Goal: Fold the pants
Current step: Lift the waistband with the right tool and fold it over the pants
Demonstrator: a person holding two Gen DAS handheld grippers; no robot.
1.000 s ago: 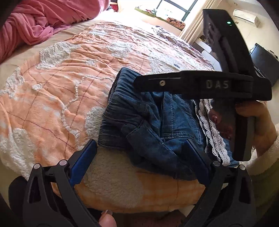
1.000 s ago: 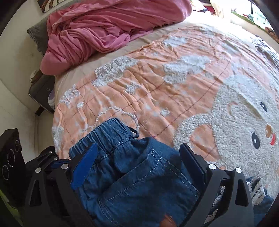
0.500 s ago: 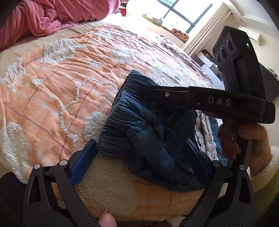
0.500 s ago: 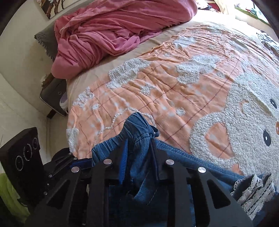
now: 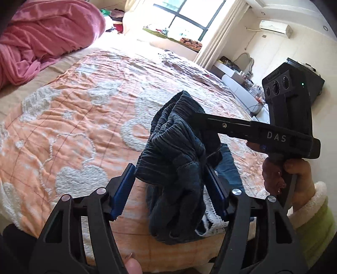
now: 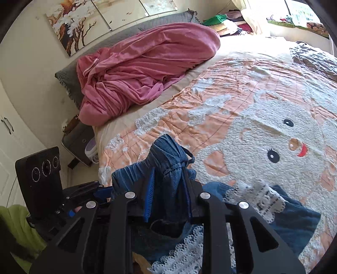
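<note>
The blue denim pants [image 5: 179, 168] with white lace trim [image 6: 189, 253] are bunched and lifted off the orange bedspread [image 5: 73, 126] near its front edge. My right gripper [image 6: 168, 189] is shut on the elastic waistband [image 6: 166, 156] and holds it up; it also shows in the left wrist view [image 5: 202, 120]. My left gripper [image 5: 170, 185] has closed partway, its blue pads at either side of the hanging denim; a firm grip is not clear.
A crumpled pink blanket [image 6: 143, 69] lies at the head of the bed. A bear face [image 6: 284, 143] is stitched in the bedspread. A dark nightstand [image 6: 78, 141] stands beside the bed. A dresser [image 5: 238, 82] and window [image 5: 185, 19] are beyond the far side.
My right gripper closed on the waistband and lifted the pants off the bed. My left gripper narrowed around the raised denim.
</note>
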